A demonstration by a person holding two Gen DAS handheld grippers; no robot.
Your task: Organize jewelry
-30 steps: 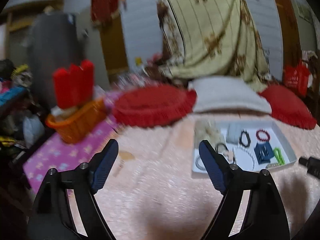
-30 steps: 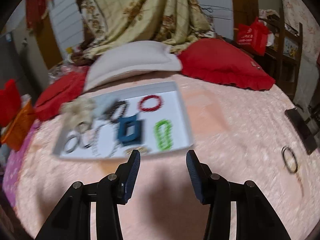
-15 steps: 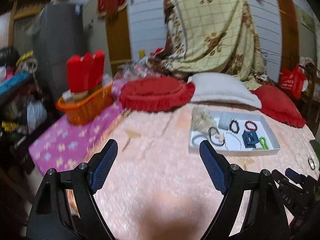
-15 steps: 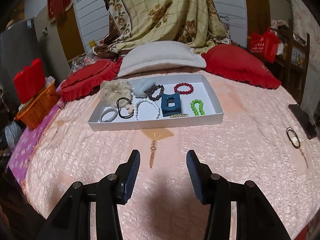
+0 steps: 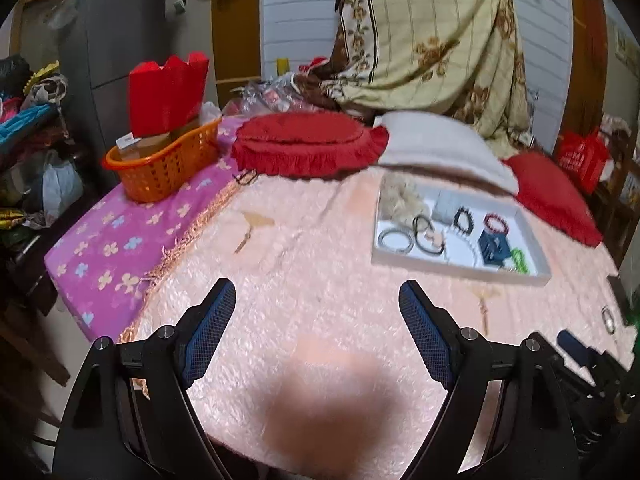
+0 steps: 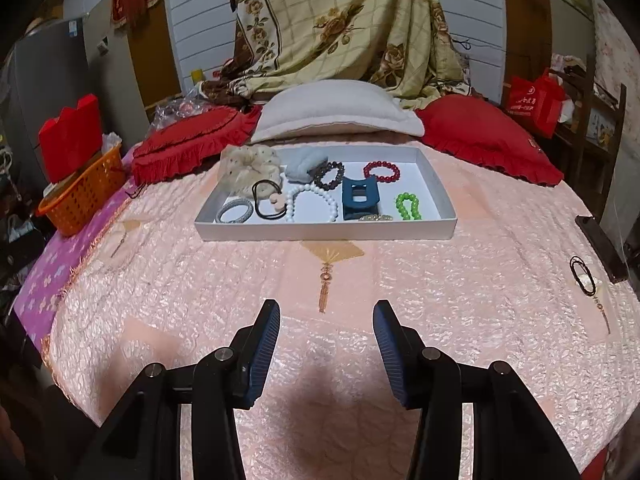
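1. Left wrist view: the left tongs hang released, their blue-padded jaws spread wide and holding nothing, above the near part of the pink quilted bed.
2. A shallow white rectangular tray lies on the bed toward its far right side, just in front of a white pillow. The jewelry in it looks blurred here.
3. A small ring-shaped piece lies on the bed near its right edge, well apart from the tray. The right tongs show at the lower right, too cropped to judge.
4. An orange plastic basket stands on the purple flowered cover at the bed's far left corner.
5. Right wrist view: the right tongs are released too, jaws parted and empty, over the bed's near edge.
6. The tray sits at the far middle of the bed. Inside lie a cream fabric scrunchie, a silver bangle, a black hair tie, a white bead bracelet, a dark bead bracelet, a red bead bracelet, a blue claw hair clip and a green bead bracelet.
7. A black corded bracelet lies on the bed near its right edge, beside a dark phone.
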